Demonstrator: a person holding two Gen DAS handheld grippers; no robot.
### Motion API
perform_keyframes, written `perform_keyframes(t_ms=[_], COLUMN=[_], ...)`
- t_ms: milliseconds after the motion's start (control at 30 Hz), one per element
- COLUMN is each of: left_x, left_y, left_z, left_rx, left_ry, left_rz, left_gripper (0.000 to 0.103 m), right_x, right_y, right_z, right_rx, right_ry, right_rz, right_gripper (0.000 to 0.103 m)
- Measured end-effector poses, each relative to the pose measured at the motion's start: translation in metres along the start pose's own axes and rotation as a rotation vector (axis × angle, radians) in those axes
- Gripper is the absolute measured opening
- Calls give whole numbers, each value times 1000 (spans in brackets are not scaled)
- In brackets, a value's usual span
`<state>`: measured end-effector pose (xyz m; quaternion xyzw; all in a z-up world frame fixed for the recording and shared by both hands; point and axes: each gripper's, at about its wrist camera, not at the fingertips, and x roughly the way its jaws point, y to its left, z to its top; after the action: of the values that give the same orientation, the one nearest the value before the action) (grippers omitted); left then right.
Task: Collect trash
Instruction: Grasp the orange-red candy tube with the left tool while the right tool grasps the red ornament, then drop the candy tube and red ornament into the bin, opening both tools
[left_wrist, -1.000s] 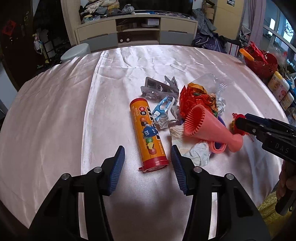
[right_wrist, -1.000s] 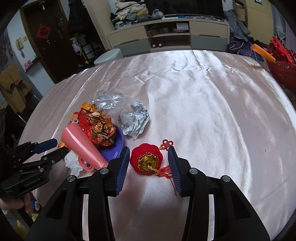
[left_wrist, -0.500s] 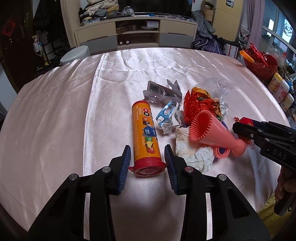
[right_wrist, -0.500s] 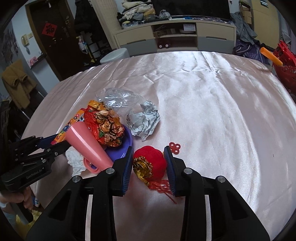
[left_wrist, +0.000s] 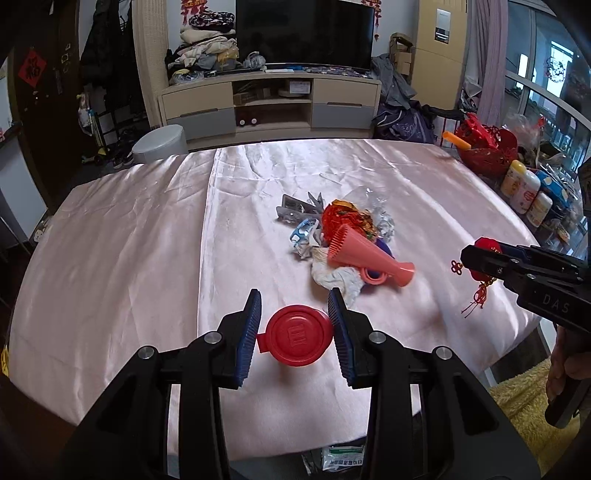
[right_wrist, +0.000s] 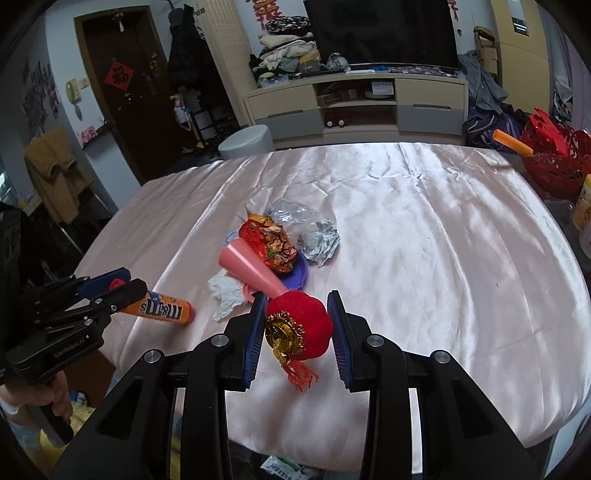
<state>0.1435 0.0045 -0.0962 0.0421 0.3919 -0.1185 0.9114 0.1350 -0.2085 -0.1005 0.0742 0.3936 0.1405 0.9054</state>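
Left tool (left_wrist: 294, 325): at the lower middle of the left wrist view, clamped on the M&M's tube (left_wrist: 295, 335) by its red cap end; the right wrist view shows the orange body sticking out of it at the left edge, seemingly clear of the cloth.
Desk (left_wrist: 129, 266): covered in pink satin cloth, filling the middle of both views.
Pile still on the desk: a heap at centre frame, well apart from both tools.
Pile, left side: grey plastic clips (left_wrist: 295, 211) and a blue-and-clear bit of packaging (left_wrist: 303, 232).
Pile, middle: pink cone (left_wrist: 365, 254) lying on its side across a purple plate (right_wrist: 297, 275), with a white crumpled tissue (left_wrist: 334, 278) just below it.
Pile, right side: red-and-gold foil wrapper (right_wrist: 267, 243), crumpled silver foil (right_wrist: 319, 242), clear plastic wrap (right_wrist: 291, 214).
Right tool (right_wrist: 297, 326): at the lower middle of the right wrist view, closed around the red lantern ornament (right_wrist: 299, 330), its tassel hanging free below.
Bin: none in view, so I cannot tell where these go.
Progress: early, I'd say; two items in hand and not yet dropped off, most of the heap left.
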Motion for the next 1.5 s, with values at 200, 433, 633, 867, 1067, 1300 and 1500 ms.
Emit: perform_keyframes(t_ms=[200,433,633,867,1067,1300,1500], left_x=[-38,-65,-69,-53,-23,5,13], left_y=[-12,-22,-27,-36,-46,-55,-57], left_z=[-29,-70,-100,-139,-170,-195,-202], left_rx=[-15,-38,-56,-72,-88,-64,-54], left_ry=[-12,3,34,101,196,296,335], left_rz=[-19,-49,-70,-120,-165,-179,-190], left_gripper=[35,35,35,35,35,35,35], right_x=[-30,-48,-47,-30,-8,11,17], right_y=[18,30,30,27,26,19,21], right_z=[-22,-53,-87,-127,-156,-177,-179], right_rx=[-24,-28,-11,22,28,51,40], right_ry=[-2,10,55,130,202,271,297], right_rz=[16,22,24,51,54,42,40], right_gripper=[35,35,35,35,35,35,35])
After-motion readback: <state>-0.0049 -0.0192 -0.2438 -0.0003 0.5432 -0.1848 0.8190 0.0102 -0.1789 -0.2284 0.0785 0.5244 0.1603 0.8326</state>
